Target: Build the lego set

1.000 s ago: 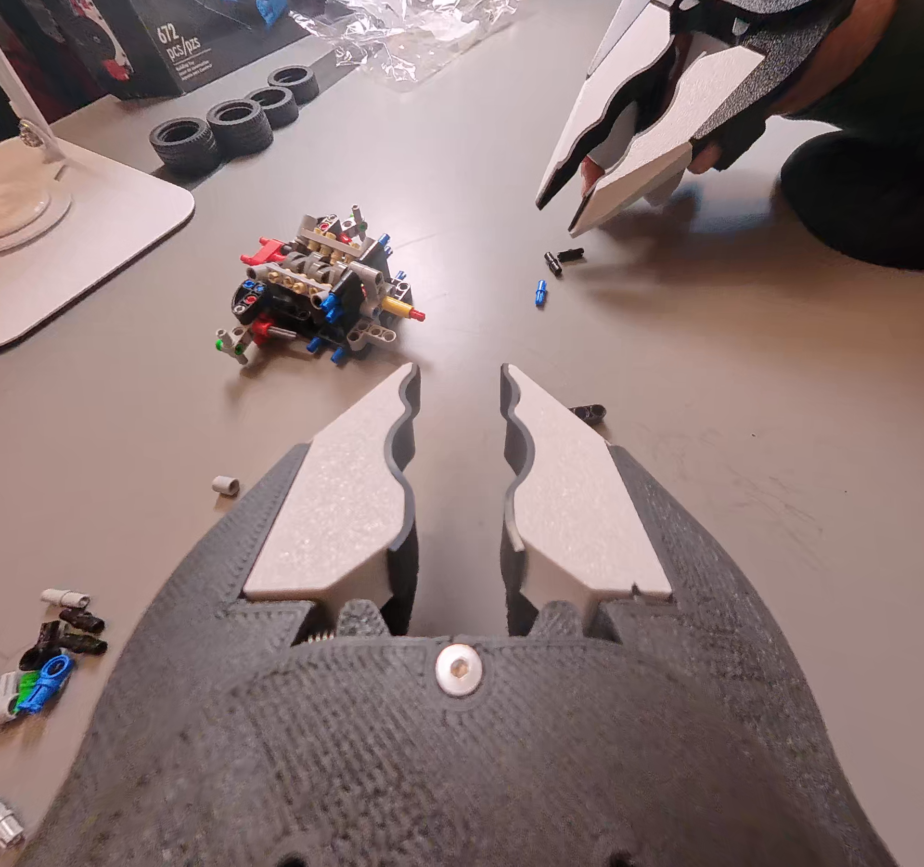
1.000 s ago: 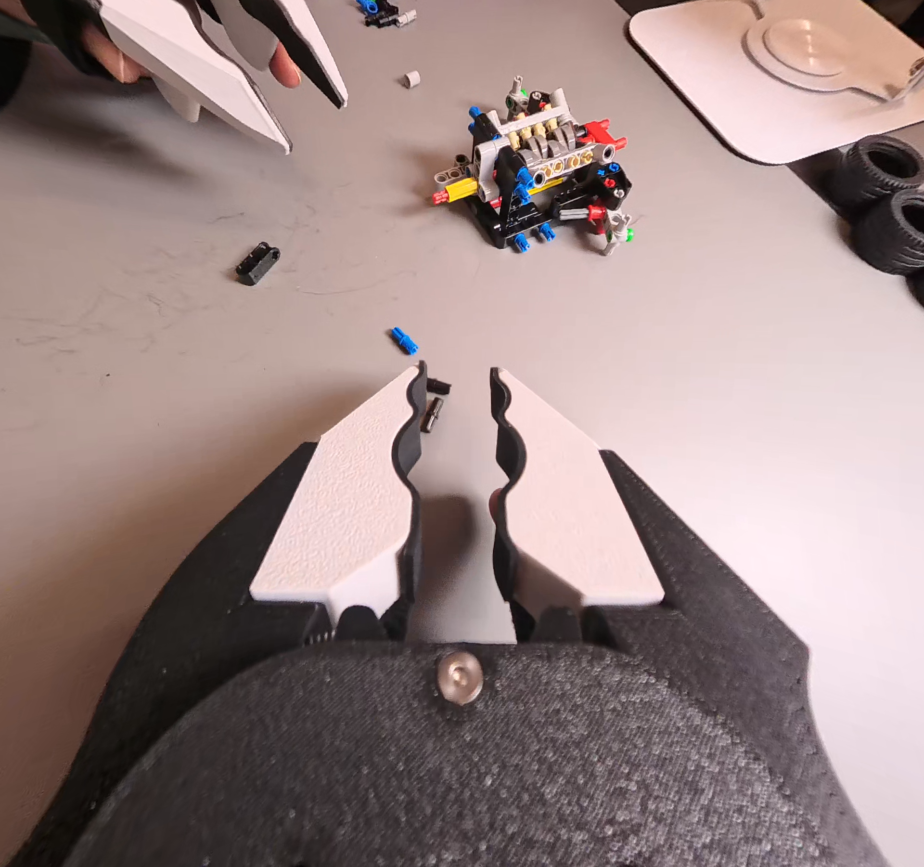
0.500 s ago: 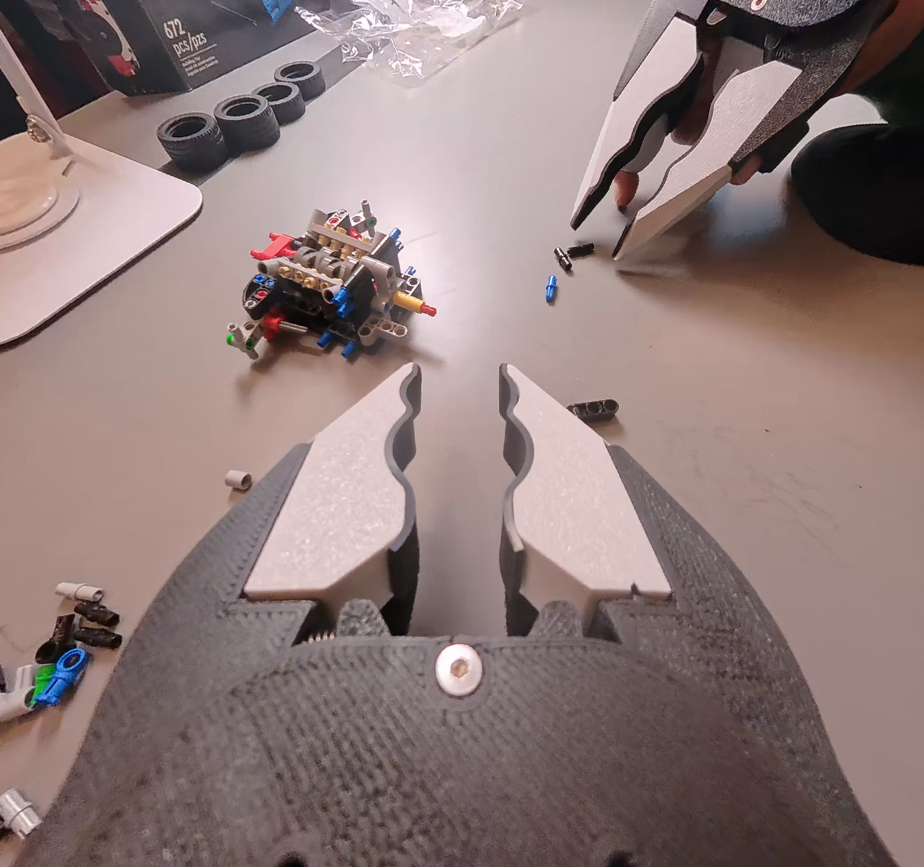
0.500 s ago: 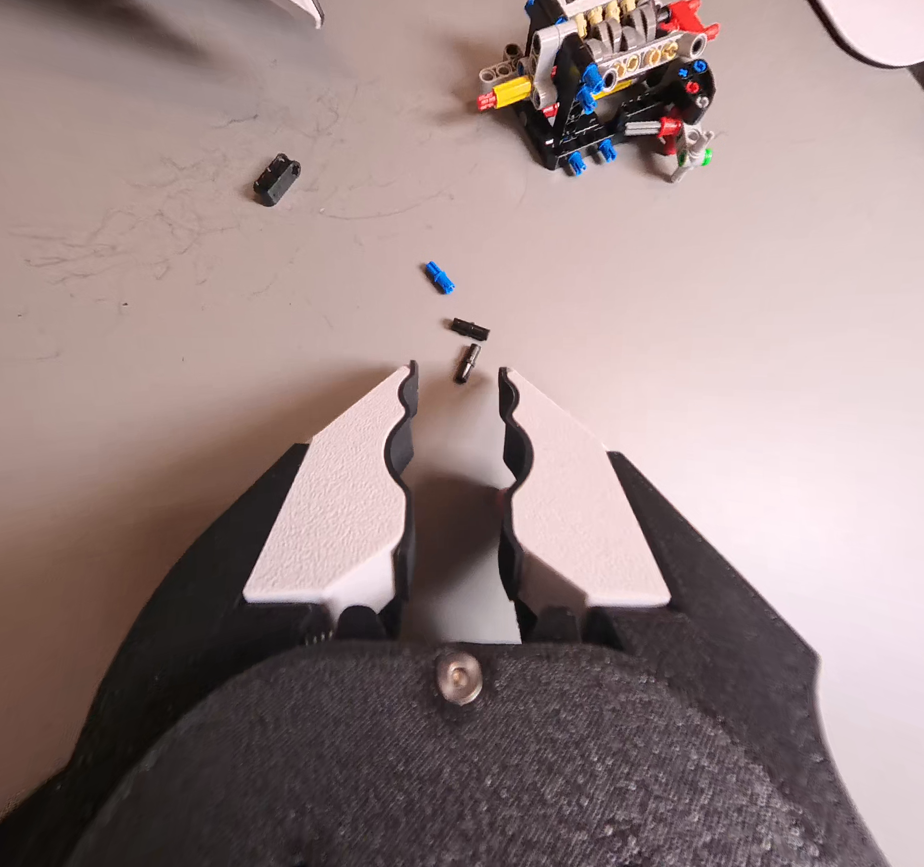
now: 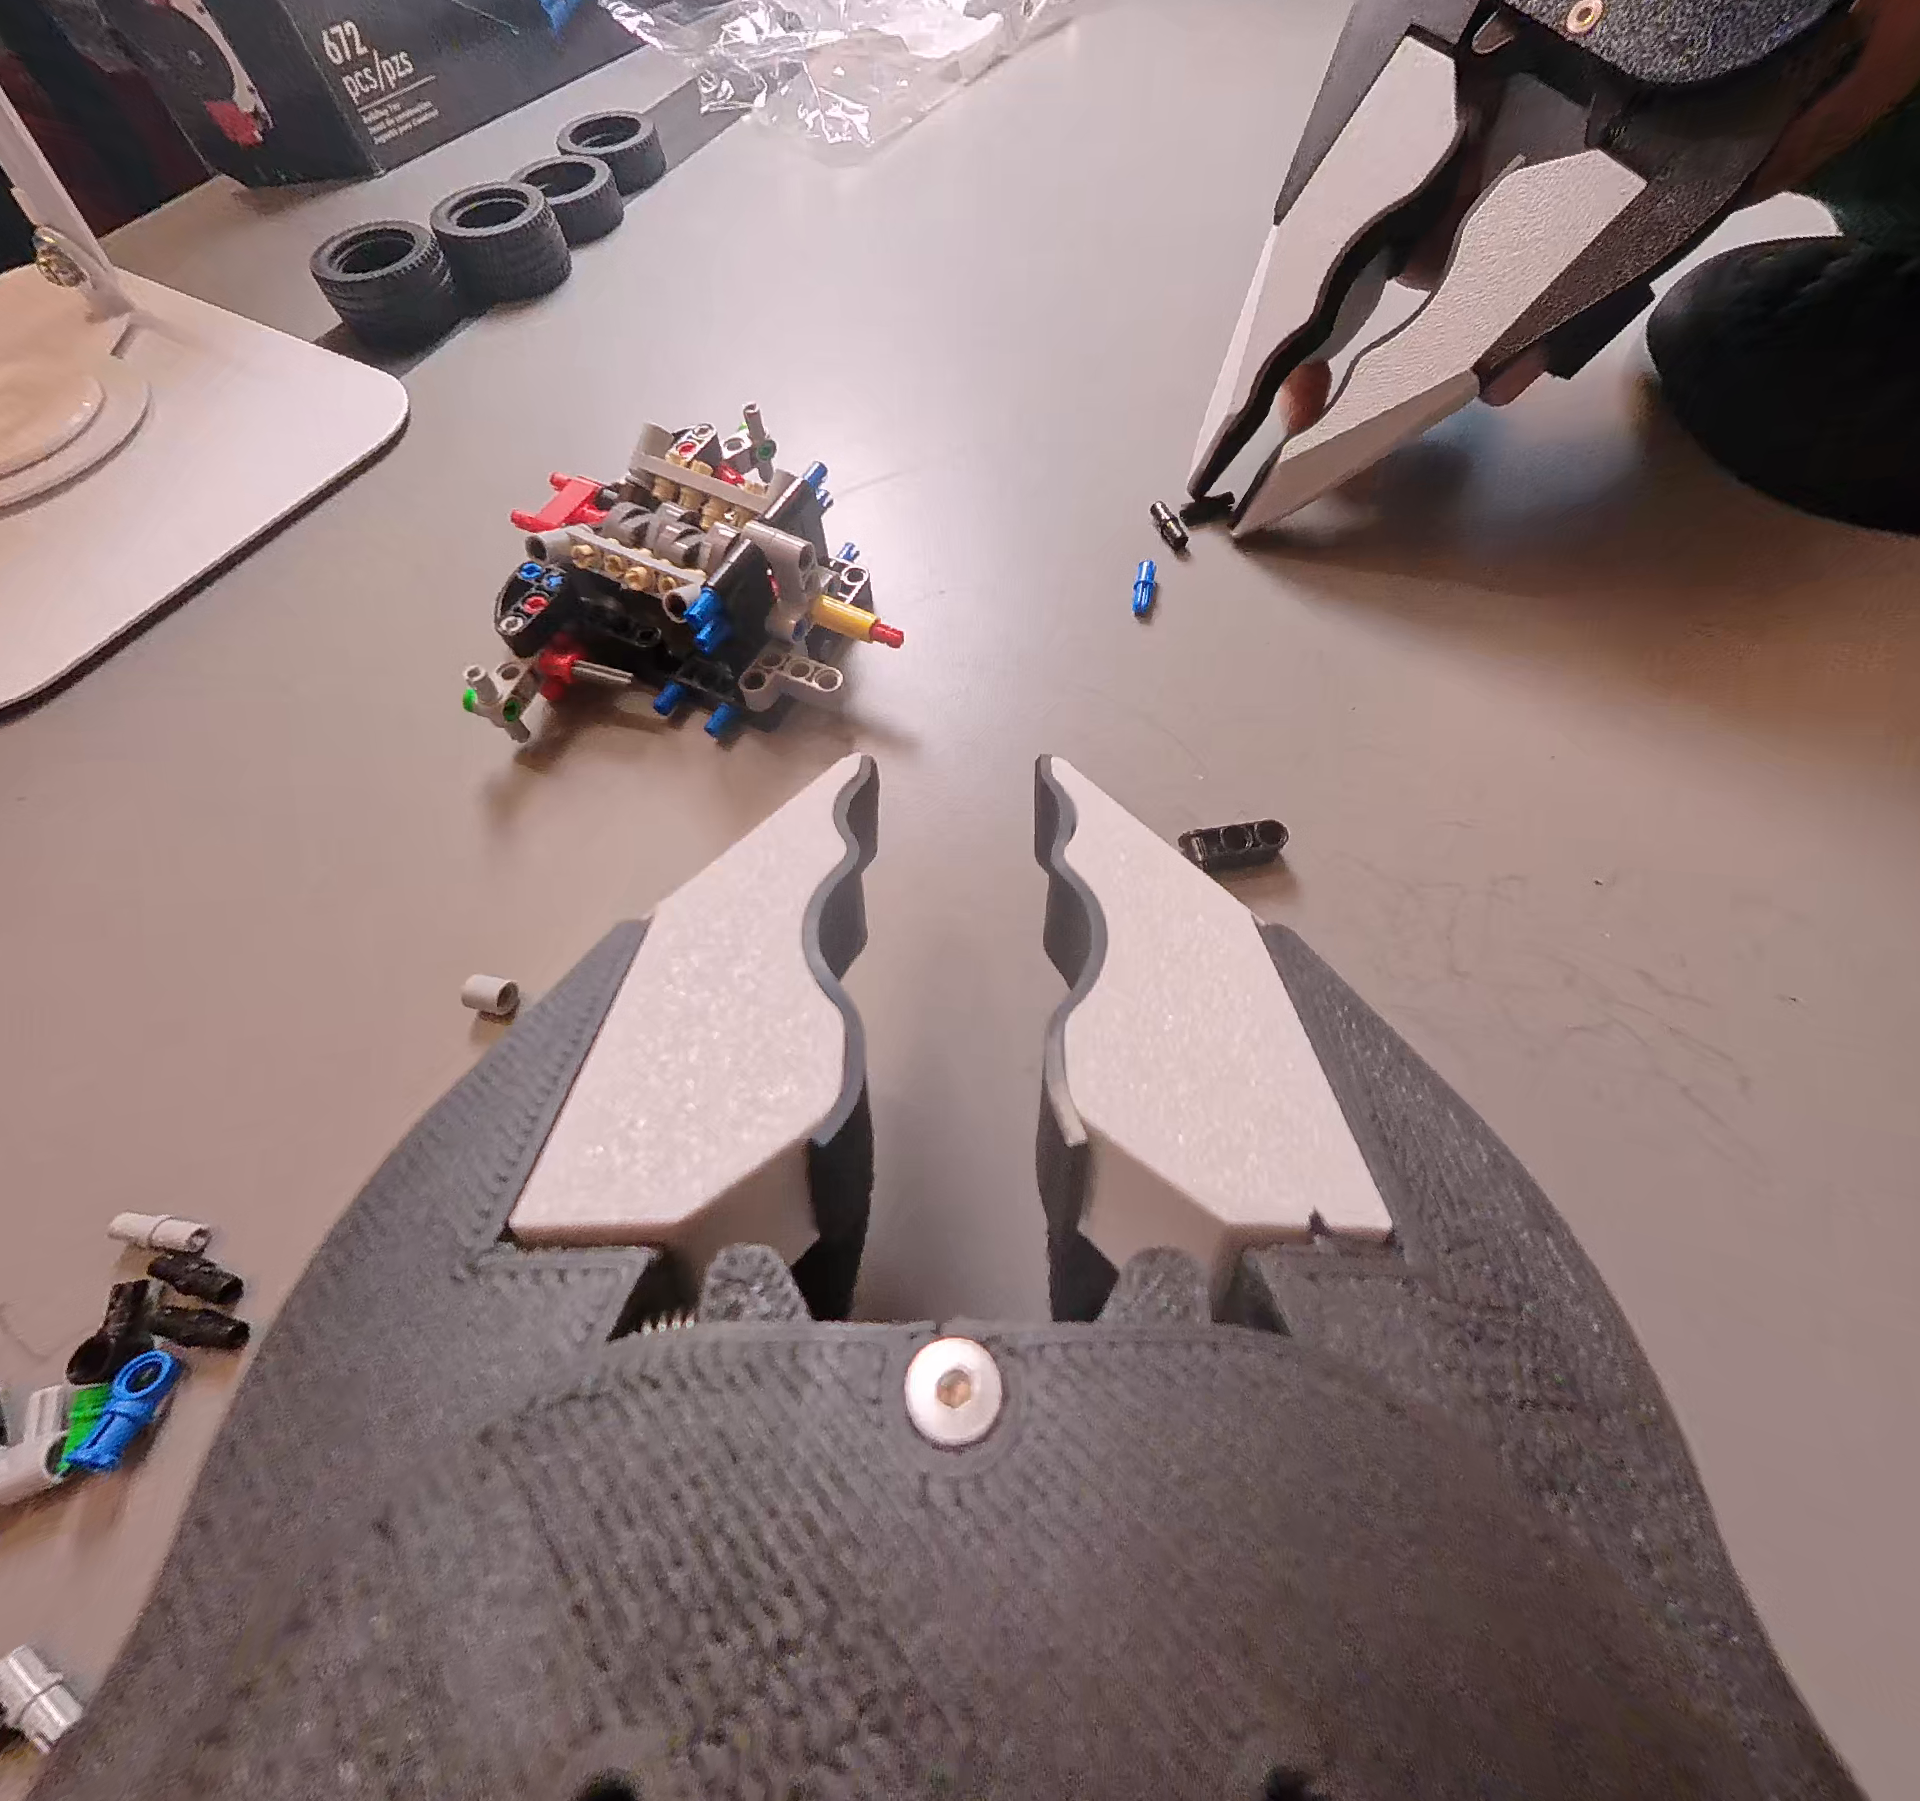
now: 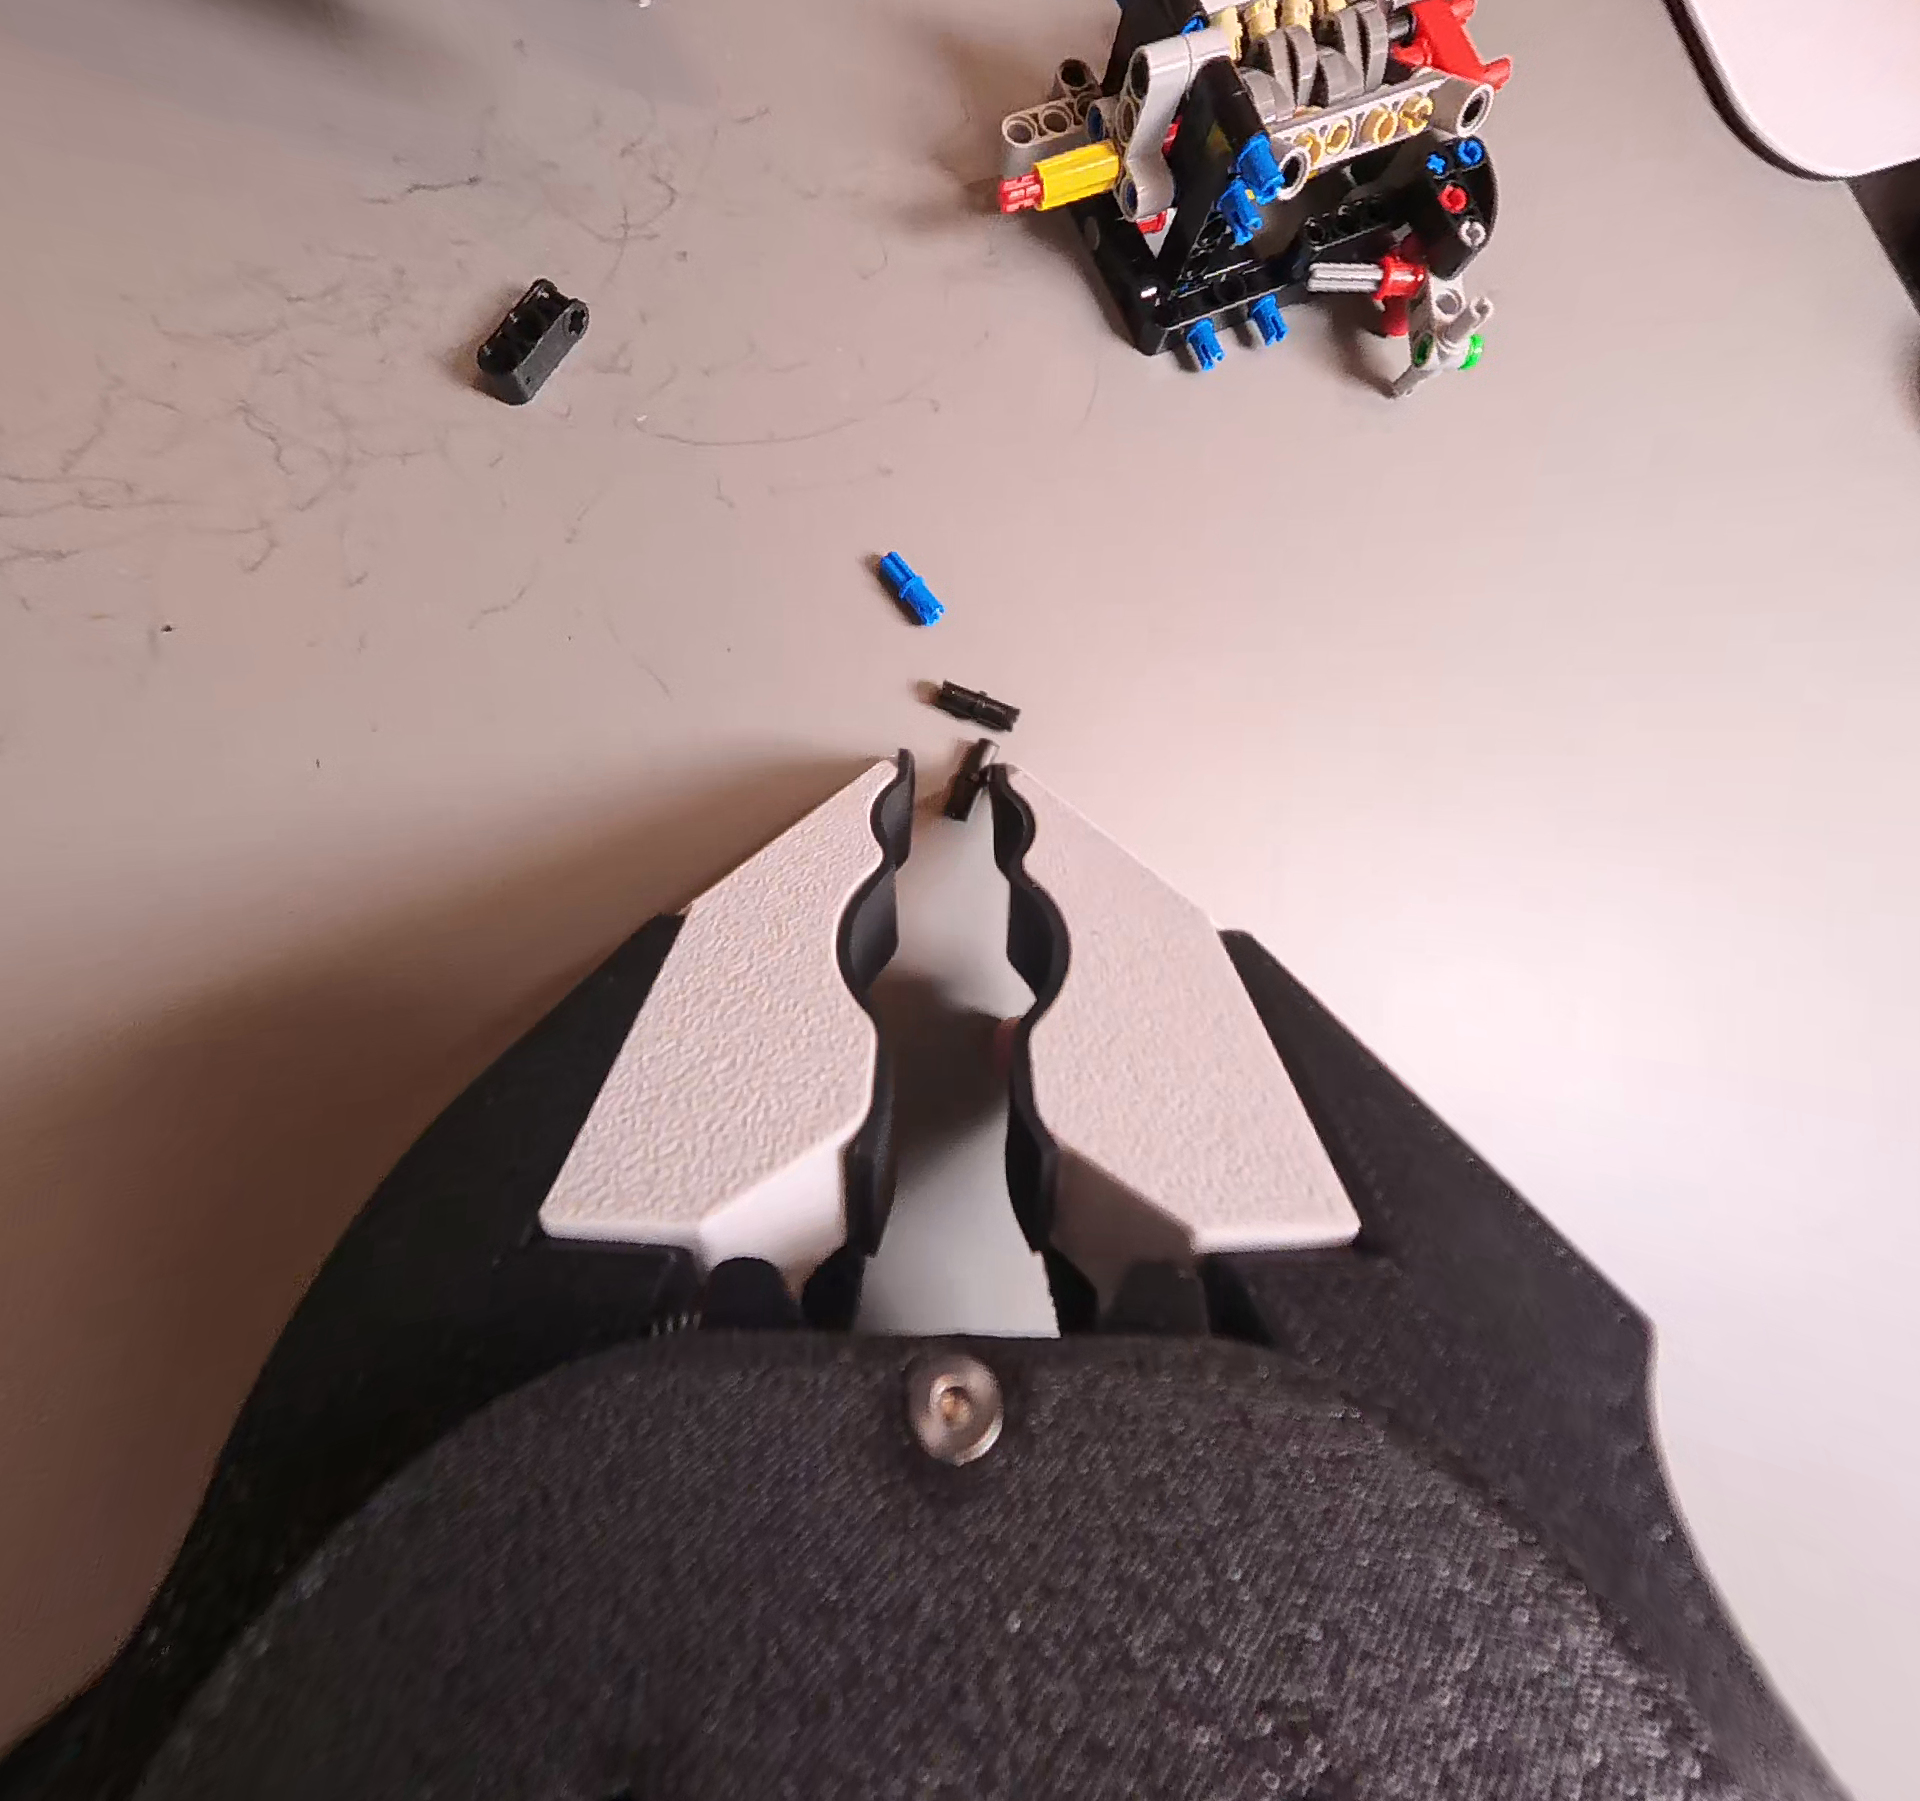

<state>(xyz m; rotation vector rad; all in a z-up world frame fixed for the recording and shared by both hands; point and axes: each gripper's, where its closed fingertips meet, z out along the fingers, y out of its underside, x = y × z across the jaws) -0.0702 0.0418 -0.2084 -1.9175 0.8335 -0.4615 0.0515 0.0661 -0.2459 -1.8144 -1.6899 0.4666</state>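
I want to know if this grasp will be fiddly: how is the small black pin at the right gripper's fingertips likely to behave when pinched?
The black pin is a short round peg lying flat on the smooth table, so it will probably roll or skid if nudged sideways. It looks like hard plastic, likely stiff and very light. The right gripper is open with wide fingertips around it, so it could easily slip out.

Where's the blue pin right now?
In the right wrist view the blue pin lies loose on the table, just beyond the two black pins ahead of the right claw.
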